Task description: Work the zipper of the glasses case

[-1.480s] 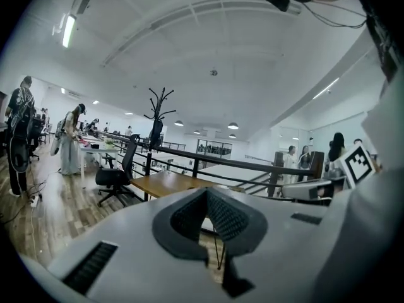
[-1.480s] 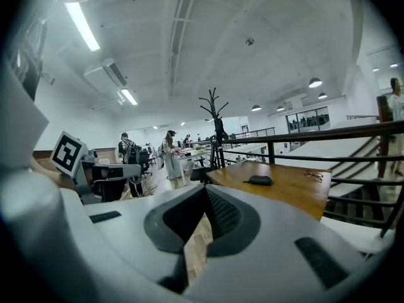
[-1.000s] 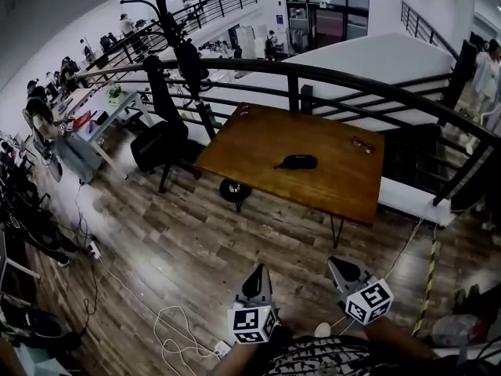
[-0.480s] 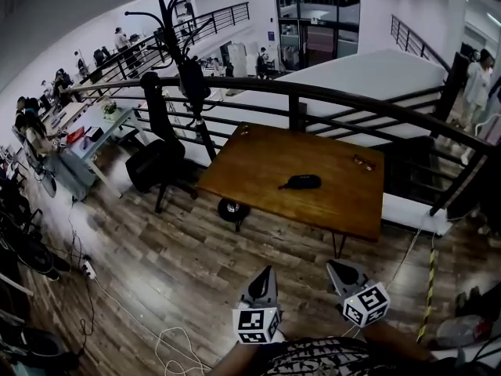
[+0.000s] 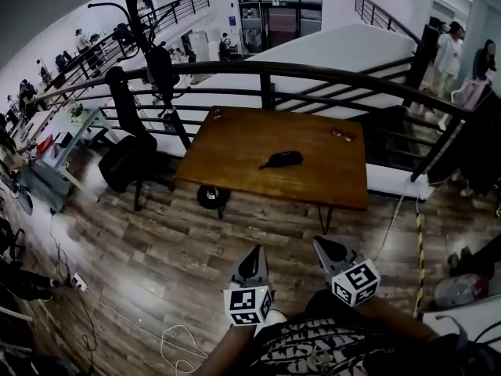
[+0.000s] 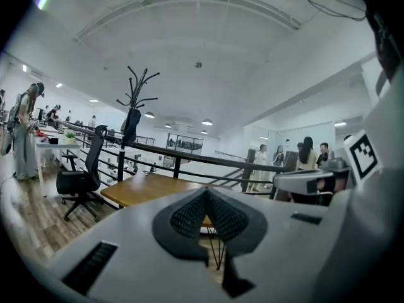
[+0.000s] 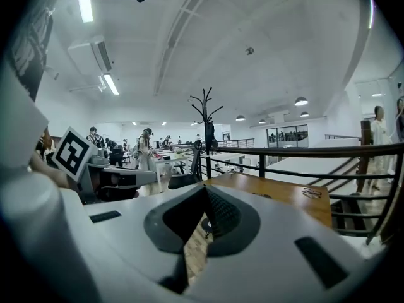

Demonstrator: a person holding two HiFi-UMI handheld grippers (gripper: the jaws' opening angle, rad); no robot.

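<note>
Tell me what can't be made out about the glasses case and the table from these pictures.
- Head view: the glasses case is too small to show whether its zipper is open.
- Head view: the small item on the table is too small to identify.
- Left gripper view: the left gripper covers the case.

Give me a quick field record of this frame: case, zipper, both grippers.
glasses case: lying near the middle of the wooden table, nothing touching it
zipper: too small to read
left gripper: shut, empty, over the wood floor, short of the table
right gripper: shut, empty, also short of the table
nearby: office chair left of the table
</note>
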